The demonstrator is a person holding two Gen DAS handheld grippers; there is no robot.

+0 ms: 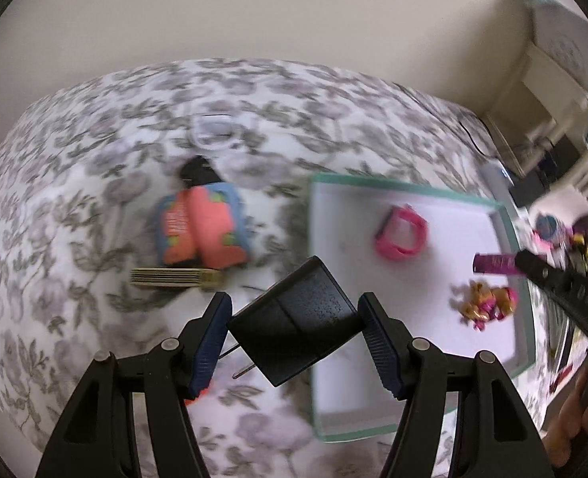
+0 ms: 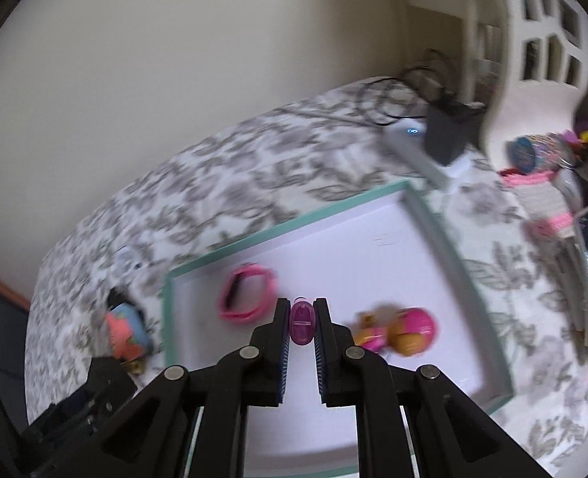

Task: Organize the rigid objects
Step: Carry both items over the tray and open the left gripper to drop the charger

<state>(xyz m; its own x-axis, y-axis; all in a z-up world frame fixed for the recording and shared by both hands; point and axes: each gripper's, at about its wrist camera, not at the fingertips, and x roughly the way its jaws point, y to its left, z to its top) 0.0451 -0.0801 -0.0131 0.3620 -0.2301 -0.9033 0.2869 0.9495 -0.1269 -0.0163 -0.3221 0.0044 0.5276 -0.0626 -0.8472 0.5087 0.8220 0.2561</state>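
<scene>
Left tool point(image 1: 294, 330) clamps black plastic plug adapter point(image 1: 294, 318); right tool point(image 2: 301, 324) pinches purple tube point(image 2: 302, 324). Clear teal-rimmed white tray point(image 1: 508, 223) edge, release low, away from pink band point(image 1: 401, 238).

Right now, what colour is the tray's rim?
Teal green rim on the tray, with a white floor inside. Clearest in the right wrist view.

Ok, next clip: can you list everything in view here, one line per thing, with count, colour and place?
tray: one, white with teal rim, on the floral bedspread.
band: one, pink, in the tray.
toy: one, pink and orange, in the tray.
tube: one, purple, between the right gripper's pads.
charger: one, black, between the left gripper's pads.
pouch: one, orange and blue, on the bedspread left of the tray.
sticks: a flat stack, tan, just in front of the pouch.
basket: one, white, far right.
bedspread: one, white and grey floral.
left gripper: black, holding the charger.
right gripper: black, holding the tube.
</scene>
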